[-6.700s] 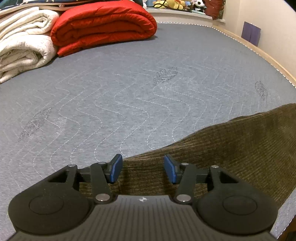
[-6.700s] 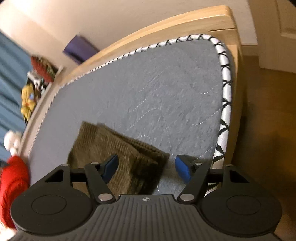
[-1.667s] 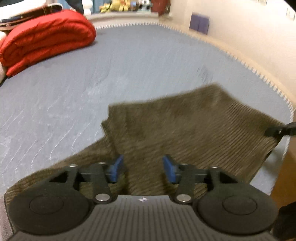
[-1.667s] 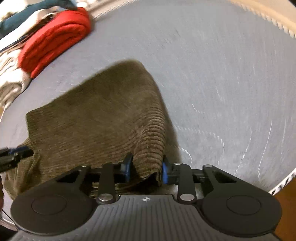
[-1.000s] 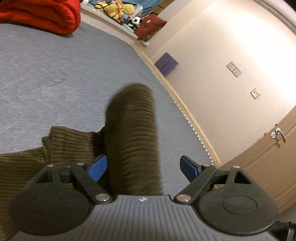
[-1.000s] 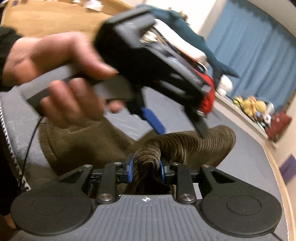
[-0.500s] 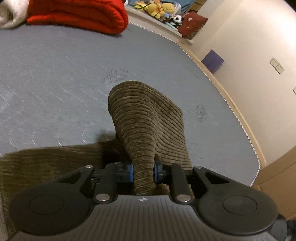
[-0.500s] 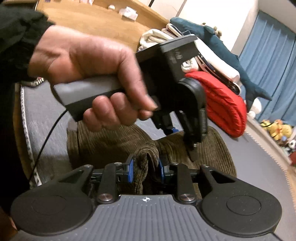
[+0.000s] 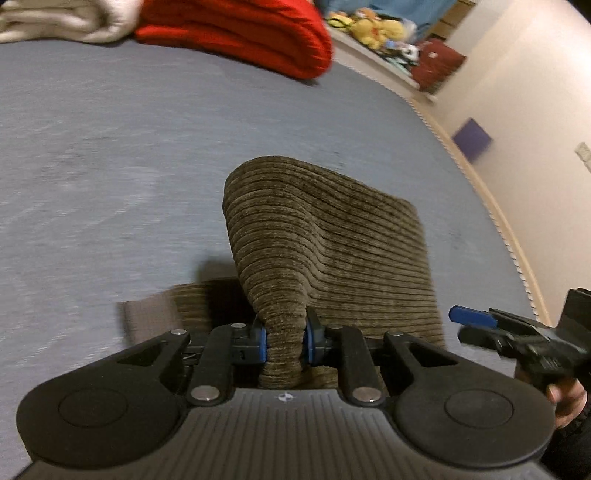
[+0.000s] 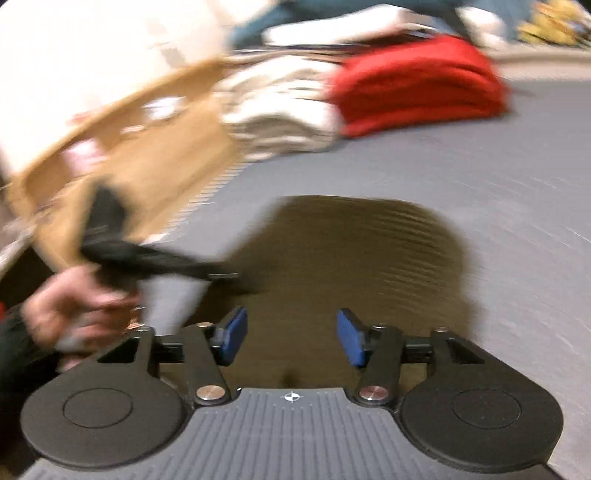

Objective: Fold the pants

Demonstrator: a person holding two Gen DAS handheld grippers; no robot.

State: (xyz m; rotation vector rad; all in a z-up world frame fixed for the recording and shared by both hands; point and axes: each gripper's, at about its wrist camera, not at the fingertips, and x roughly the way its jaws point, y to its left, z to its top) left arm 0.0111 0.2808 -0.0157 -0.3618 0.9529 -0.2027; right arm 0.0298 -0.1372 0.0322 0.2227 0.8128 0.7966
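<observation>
A bunched fold of the brown corduroy pants (image 9: 325,251) is pinched tightly between the 2 blue pads of the left gripper (image 9: 285,339), and from there the cloth is draped away toward 12 o'clock onto the grey mattress (image 9: 110,155). The right gripper (image 10: 291,338) is held with its jaws spread wide and nothing gripped, the pants lying flat beyond them at 12 o'clock. A red blanket (image 9: 240,33) is seen at 11 o'clock at the far side of the mattress.
</observation>
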